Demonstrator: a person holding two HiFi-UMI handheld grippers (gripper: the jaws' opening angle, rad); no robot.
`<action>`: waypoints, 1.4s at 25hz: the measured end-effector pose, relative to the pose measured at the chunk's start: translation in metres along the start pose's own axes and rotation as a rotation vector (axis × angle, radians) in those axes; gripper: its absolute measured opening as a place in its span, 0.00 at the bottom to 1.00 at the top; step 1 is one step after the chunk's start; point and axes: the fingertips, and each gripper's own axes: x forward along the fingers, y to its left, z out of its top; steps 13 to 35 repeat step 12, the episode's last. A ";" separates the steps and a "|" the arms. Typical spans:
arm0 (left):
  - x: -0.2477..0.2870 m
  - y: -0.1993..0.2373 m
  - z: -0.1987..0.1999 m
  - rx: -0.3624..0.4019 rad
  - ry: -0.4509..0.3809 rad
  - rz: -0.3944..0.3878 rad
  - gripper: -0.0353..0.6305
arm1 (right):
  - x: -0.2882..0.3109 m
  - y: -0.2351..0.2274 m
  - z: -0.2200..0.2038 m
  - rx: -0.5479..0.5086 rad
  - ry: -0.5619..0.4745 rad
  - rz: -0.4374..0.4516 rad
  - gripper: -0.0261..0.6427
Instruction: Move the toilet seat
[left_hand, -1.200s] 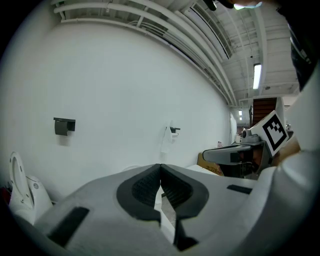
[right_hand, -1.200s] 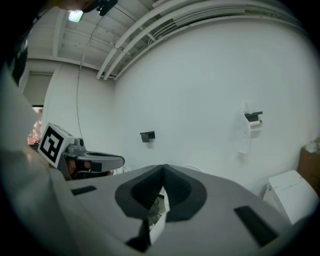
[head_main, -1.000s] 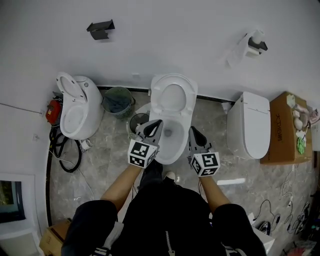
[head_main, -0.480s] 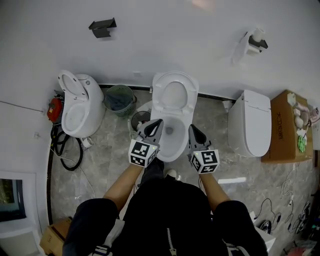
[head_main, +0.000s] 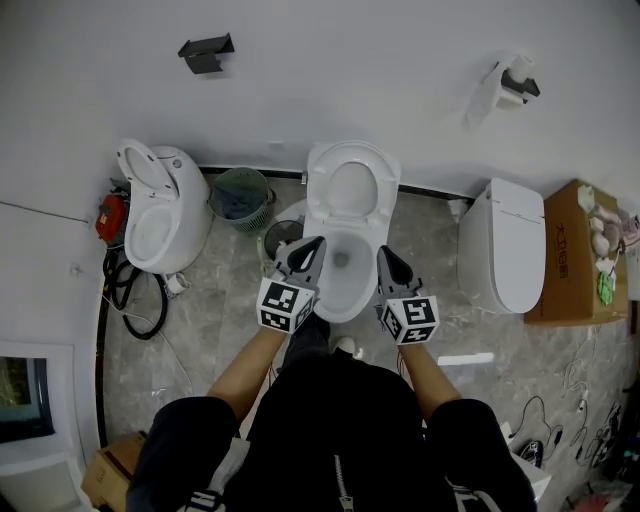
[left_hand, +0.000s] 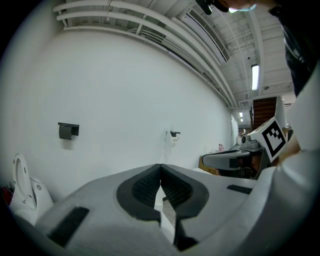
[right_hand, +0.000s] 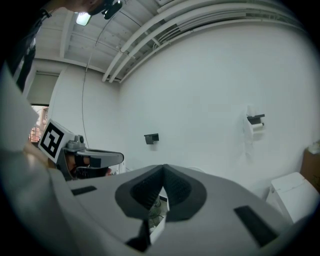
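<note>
Toilet seat (head_main: 350, 153) stands raised at the back of the middle toilet (head_main: 345, 295), its ring lifted toward the white wall (head_main: 350, 70) and the bowl open below it. The grey stone-patterned floor (head_main: 215, 310) carries two more toilets: a left toilet (head_main: 165, 235) with its lid up and a right toilet (head_main: 500, 245) with its lid down. Just beyond the right toilet sits a cardboard box (head_main: 562, 255) with small items on top.

A person in dark clothing stands facing the middle toilet, a gripper in each hand. The left gripper (head_main: 312, 243) hangs over the bowl's left rim and the right gripper (head_main: 383, 253) over its right rim, neither touching the seat. Each gripper's own view shows the jaws pressed together with nothing between them.

A green bin (head_main: 238, 198) stands between the left and middle toilets, with a darker bin (head_main: 278, 240) just beside the bowl. A black cable (head_main: 135, 300) loops on the floor by the left toilet, near a red object (head_main: 108, 218). On the wall hang a black bracket (head_main: 205, 47) and a toilet-paper holder (head_main: 512, 85).
</note>
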 end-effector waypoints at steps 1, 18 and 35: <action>0.000 0.001 -0.001 -0.001 0.001 0.000 0.05 | 0.001 0.000 -0.001 0.002 0.001 0.000 0.04; 0.004 0.005 -0.003 -0.007 0.010 0.002 0.05 | 0.005 -0.001 -0.005 0.007 0.013 0.000 0.04; 0.004 0.005 -0.003 -0.007 0.010 0.002 0.05 | 0.005 -0.001 -0.005 0.007 0.013 0.000 0.04</action>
